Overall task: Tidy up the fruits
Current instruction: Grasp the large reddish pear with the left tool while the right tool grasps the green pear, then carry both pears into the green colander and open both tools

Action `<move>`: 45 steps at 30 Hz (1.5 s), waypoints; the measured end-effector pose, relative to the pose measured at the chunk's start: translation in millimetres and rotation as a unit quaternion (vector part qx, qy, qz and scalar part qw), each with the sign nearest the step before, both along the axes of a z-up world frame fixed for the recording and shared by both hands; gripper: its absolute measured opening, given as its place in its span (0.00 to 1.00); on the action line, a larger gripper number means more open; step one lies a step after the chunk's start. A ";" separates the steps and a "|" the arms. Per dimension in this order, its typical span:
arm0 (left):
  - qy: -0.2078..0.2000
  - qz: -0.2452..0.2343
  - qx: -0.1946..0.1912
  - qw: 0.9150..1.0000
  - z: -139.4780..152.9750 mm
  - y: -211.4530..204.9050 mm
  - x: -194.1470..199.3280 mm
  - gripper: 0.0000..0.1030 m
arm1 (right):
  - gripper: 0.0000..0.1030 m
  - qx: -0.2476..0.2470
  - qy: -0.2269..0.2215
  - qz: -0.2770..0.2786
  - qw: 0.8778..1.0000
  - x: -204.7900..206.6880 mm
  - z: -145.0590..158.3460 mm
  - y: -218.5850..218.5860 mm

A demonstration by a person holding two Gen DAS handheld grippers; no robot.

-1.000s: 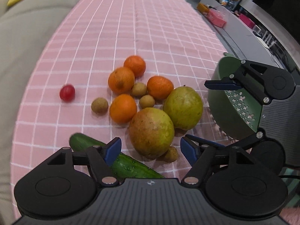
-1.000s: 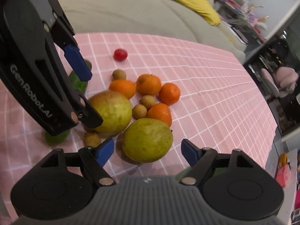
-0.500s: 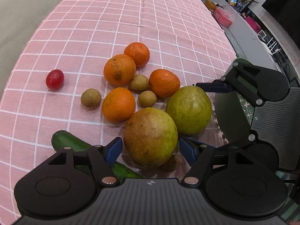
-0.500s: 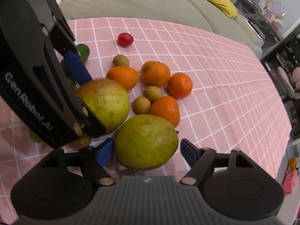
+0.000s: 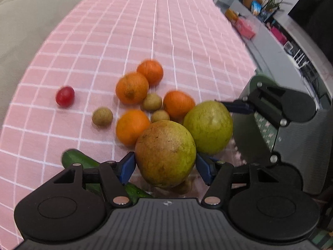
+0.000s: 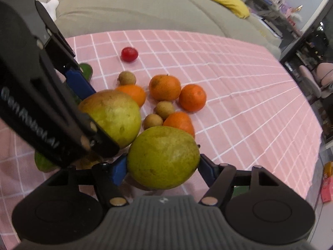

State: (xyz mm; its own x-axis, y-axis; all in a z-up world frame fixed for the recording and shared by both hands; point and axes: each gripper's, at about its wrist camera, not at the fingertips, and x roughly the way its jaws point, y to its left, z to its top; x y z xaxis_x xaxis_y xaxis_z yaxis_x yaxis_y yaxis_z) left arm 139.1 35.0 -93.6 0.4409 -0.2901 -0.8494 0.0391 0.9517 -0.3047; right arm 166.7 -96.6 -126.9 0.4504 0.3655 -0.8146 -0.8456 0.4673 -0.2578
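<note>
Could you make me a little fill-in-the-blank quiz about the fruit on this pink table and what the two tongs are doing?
1. Each of the tongs closes around one big ____ fruit.
2. The oranges on the cloth number ____.
3. The lone red fruit lies ____ from the pile.
4. The tablecloth is pink with ____ lines.

Missing words: green; four; apart; white

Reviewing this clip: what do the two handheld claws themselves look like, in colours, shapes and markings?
Both match. The left claw and right claw each have a grey ribbed body with a small round emblem, two black rounded linkage plates with silver rivets, and blue pads on the fingertips. In the right wrist view, the left claw's black side plate carries pale "GenRobot.AI" lettering. No cables, hands or sleeves are visible.
</note>
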 end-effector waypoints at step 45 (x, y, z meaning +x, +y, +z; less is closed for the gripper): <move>0.050 -0.270 0.082 0.958 9.4 -177.3 81.1 0.70 | 0.66 -0.026 0.171 -0.066 0.983 53.6 12.2 -146.7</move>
